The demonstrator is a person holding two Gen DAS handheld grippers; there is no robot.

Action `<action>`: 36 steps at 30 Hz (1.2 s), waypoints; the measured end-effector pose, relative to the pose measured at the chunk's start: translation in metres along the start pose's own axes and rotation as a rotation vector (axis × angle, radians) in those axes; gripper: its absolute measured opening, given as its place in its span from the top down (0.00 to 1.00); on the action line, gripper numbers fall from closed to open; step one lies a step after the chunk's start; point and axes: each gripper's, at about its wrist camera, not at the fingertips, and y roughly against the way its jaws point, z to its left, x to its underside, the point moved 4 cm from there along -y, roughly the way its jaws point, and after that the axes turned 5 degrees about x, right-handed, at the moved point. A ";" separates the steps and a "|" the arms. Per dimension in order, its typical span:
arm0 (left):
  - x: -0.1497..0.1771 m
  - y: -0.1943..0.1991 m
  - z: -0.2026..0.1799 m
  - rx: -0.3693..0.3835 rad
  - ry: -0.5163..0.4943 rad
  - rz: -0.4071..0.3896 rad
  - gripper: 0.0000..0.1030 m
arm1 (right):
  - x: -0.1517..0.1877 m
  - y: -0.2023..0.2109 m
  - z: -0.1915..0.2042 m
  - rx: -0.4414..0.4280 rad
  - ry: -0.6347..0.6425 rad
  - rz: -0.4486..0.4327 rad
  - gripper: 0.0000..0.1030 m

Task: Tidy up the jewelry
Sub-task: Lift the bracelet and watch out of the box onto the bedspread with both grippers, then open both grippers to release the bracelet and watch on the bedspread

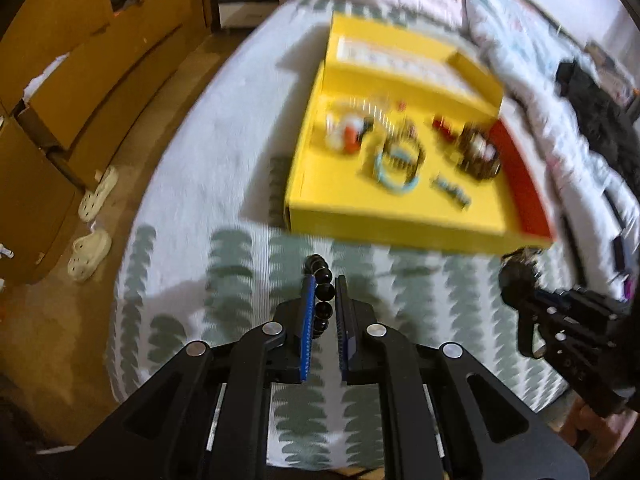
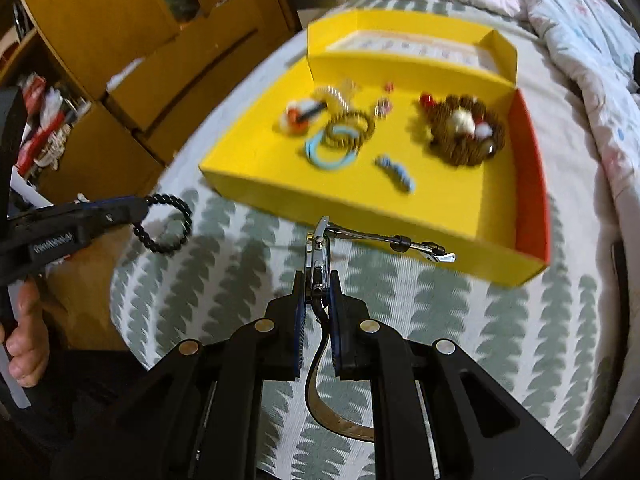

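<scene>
My left gripper (image 1: 323,280) is shut on a black bead bracelet (image 1: 323,292) and holds it above the patterned bedspread, short of the yellow tray (image 1: 400,232). In the right wrist view that bracelet (image 2: 168,220) hangs as a loop from the left gripper (image 2: 140,206). My right gripper (image 2: 318,280) is shut on a wristwatch (image 2: 318,256); its metal band (image 2: 392,242) sticks out to the right and a strap hangs below. The right gripper also shows in the left wrist view (image 1: 516,276). The tray (image 2: 256,192) holds several pieces of jewelry.
In the tray lie a blue ring bracelet (image 2: 330,152), a brown beaded bracelet (image 2: 464,132), a small blue clip (image 2: 396,172) and a white-orange piece (image 2: 298,118). Wooden cabinets (image 2: 120,40) stand left. Slippers (image 1: 90,256) sit on the floor. Bedding (image 2: 580,60) lies right.
</scene>
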 end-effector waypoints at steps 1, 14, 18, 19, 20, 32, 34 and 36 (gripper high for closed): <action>0.005 -0.012 -0.002 -0.012 -0.009 0.032 0.90 | 0.004 -0.005 0.001 0.006 0.000 0.012 0.89; 0.026 -0.079 -0.042 0.009 -0.085 0.184 0.90 | 0.018 -0.074 -0.010 0.060 -0.029 0.137 0.86; 0.030 -0.090 -0.042 0.024 -0.082 0.218 0.89 | 0.017 -0.079 -0.014 0.045 -0.041 0.144 0.80; 0.030 -0.090 -0.042 0.031 -0.080 0.217 0.89 | 0.016 -0.077 -0.016 0.036 -0.050 0.137 0.79; 0.029 -0.088 -0.042 0.041 -0.075 0.213 0.88 | 0.014 -0.075 -0.017 0.028 -0.059 0.132 0.78; 0.003 -0.028 -0.026 0.121 -0.039 0.054 0.45 | -0.010 -0.008 -0.046 -0.056 -0.141 -0.041 0.57; -0.007 -0.023 -0.019 0.106 -0.018 0.036 0.45 | -0.017 0.002 -0.055 -0.058 -0.165 -0.076 0.57; -0.017 -0.020 -0.017 0.137 -0.008 0.025 0.44 | -0.023 0.010 -0.061 -0.066 -0.179 -0.106 0.57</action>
